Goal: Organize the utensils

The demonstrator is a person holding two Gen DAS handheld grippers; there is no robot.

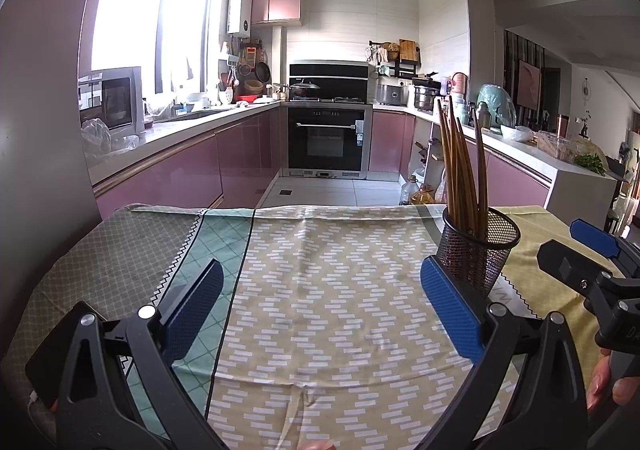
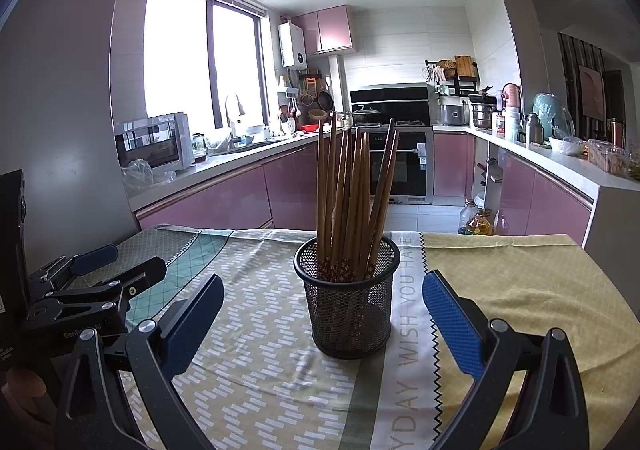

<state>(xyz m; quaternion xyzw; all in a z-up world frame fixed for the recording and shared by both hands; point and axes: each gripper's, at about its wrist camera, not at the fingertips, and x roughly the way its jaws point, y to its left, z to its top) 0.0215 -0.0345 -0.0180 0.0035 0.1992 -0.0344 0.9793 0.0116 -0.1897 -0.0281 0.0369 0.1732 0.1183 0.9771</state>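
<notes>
left gripper: jaws spread wide with nothing between them, hovering low over the patterned tablecloth. Its right blue pad sits just beside the holder's base in this view, can't tell if it's actually touching.

right gripper: also wide apart and empty. The holder stands just ahead of the fingertips, roughly centred between them but not clamped (pads look clear of the mesh on both sides).

mesh holder: black wire cup, upright on the cloth, right at the seam where the grey printed strip begins.

chopsticks: a bundle of brown wooden sticks, all standing in the holder, fanned out a bit and leaning on the rim.

progress: looks basically done to me. No loose utensil on the cloth in either view, so everything visible is already in the cup. What's left, if anything, is maybe nudging the holder into place or just backing off (pure guess from how things lie).

open room: lots of bare cloth to the left and in front of the holder, and the yellow section on the right is free too.

edges: the far table edge runs not far behind the holder, with the floor and oil bottles below it, so I'd push nothing that way.

grippers vs each other: they sit side by side, close, so a sideways swing could bump them.
</notes>
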